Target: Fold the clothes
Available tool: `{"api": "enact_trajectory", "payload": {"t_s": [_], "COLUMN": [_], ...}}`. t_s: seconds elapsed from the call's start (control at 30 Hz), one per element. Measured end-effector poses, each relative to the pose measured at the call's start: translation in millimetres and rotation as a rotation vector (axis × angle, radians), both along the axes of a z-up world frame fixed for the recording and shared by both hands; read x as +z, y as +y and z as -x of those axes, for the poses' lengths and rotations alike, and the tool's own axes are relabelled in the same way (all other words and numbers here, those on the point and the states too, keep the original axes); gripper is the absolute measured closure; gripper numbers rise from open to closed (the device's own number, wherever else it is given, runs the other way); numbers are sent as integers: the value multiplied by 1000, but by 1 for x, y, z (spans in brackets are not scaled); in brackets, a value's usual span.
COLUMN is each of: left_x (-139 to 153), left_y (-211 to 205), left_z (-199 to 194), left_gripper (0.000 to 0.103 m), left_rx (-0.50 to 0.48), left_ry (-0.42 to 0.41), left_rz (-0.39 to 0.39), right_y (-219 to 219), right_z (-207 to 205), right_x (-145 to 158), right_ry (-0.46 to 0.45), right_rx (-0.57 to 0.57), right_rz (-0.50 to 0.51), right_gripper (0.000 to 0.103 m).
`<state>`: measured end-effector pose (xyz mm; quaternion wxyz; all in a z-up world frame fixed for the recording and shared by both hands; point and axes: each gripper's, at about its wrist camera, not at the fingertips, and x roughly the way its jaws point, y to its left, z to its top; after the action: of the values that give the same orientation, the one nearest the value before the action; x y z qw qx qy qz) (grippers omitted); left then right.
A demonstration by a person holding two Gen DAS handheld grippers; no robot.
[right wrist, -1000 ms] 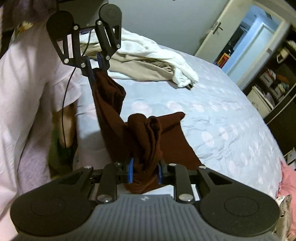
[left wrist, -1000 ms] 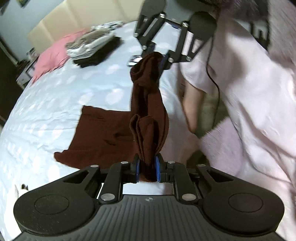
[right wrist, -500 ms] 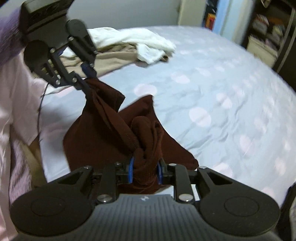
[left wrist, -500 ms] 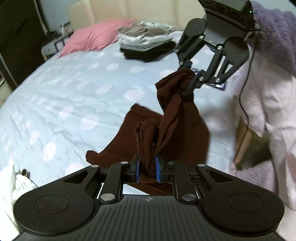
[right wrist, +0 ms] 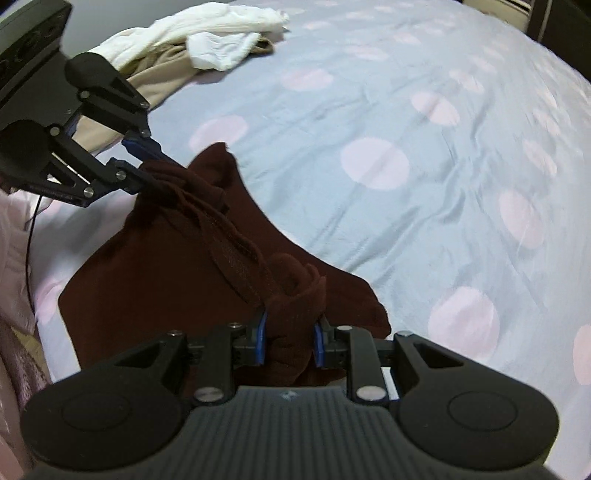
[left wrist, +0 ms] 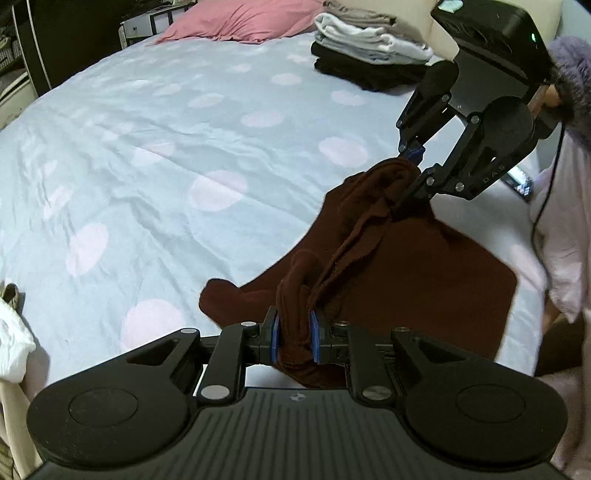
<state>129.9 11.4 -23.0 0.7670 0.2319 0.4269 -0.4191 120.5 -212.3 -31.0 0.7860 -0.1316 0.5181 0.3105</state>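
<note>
So both grippers, left [left wrist: 294, 334] and right [right wrist: 289, 341], pinch bunched edges of the dark brown knit garment [left wrist: 424, 280] draped over the dotted blue bedsheet [left wrist: 166, 155].

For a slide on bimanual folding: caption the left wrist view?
Both tools, left and right, grip a dark brown garment over a polka-dot bedsheet.

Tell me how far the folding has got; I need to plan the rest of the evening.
Done: a stack of folded clothes sits near the pink pillow. In hand: the left gripper and right gripper each clamp a bunched edge of the dark brown garment, partly spread on the bed. Left: this fold, plus a loose white and beige heap.
</note>
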Motion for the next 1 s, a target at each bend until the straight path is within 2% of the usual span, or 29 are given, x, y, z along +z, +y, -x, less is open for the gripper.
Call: {"api": "enact_trajectory", "payload": {"t_s": [0.17,0.33,0.47,0.63,0.7,0.77,0.8,0.9,1.0], "left_x": [-5,-12,-7,15,20,25,28,31,24], "left_y": [-4,-12,-11,4,7,9,10,9,1], "left_z": [-13,-23,-28,-27,-20,-12,-8,9,27], "left_gripper": [89,88,81,81,81,81,81,88,88], "left_rx": [40,66,120,242,272,299,312,310,279], "left_ry": [-14,-32,-39,-112,-137,-161,-173,-189,-205], "left_rz": [9,-2,4,71,85,97,103,122,130], "right_y": [-9,-16,-31,-55,-58,-56,-52,-36,-25], "right_z": [-8,-9,-4,9,19,29,34,48,50], "right_x": [-6,-2,13,34,37,38,36,29,16], "right_ry": [24,-9,-80,-208,-236,-262,-278,-320,-325], "right_rx": [-79,-150,-249,-404,-408,-395,-373,-325,-332], "right_rz": [-22,-52,-87,-162,-189,-204,-200,-203,-196], "right_gripper": [76,67,60,61,64,75,77,77,77]}}
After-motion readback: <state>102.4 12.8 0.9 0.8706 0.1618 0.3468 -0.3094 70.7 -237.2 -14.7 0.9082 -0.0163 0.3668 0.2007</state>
